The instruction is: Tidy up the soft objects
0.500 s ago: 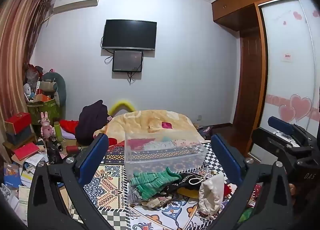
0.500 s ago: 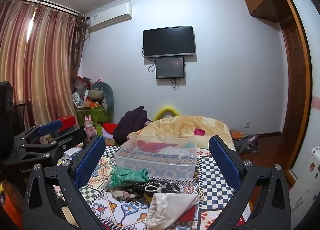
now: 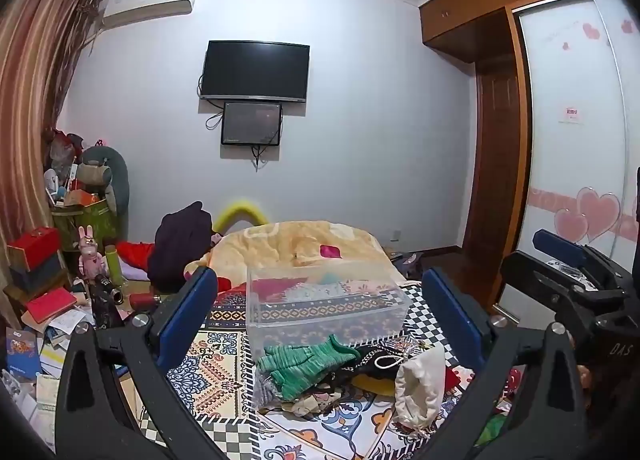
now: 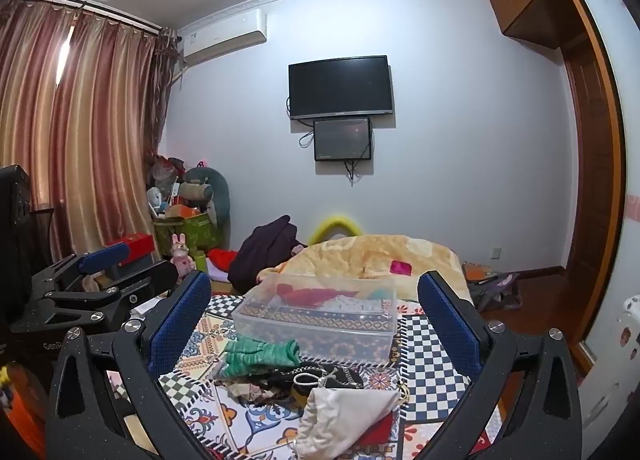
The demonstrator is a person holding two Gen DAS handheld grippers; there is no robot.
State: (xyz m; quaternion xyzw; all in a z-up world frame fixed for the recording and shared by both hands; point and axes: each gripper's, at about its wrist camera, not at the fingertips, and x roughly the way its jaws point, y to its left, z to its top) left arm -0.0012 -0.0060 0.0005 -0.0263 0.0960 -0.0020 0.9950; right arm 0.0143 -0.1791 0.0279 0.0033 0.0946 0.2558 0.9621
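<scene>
A clear plastic box (image 3: 324, 308) (image 4: 320, 320) stands on the patterned bedspread (image 3: 212, 372). In front of it lies a pile of soft things: green knit gloves (image 3: 304, 362) (image 4: 260, 352), a black pouch with a white cord (image 3: 380, 364) (image 4: 316, 376), and a cream drawstring bag (image 3: 420, 384) (image 4: 340, 416). My left gripper (image 3: 320, 320) is open and empty, held above the pile. My right gripper (image 4: 314, 324) is open and empty too, above the cream bag. Each gripper shows at the edge of the other's view.
A yellow blanket (image 3: 300, 244) and a dark garment (image 3: 180, 244) lie behind the box. Cluttered boxes, books and toys (image 3: 48, 280) crowd the left side. A wardrobe (image 3: 576, 139) stands right. A TV (image 3: 256, 71) hangs on the far wall.
Both views have shifted only slightly; the grippers stay open and nothing on the bed has moved.
</scene>
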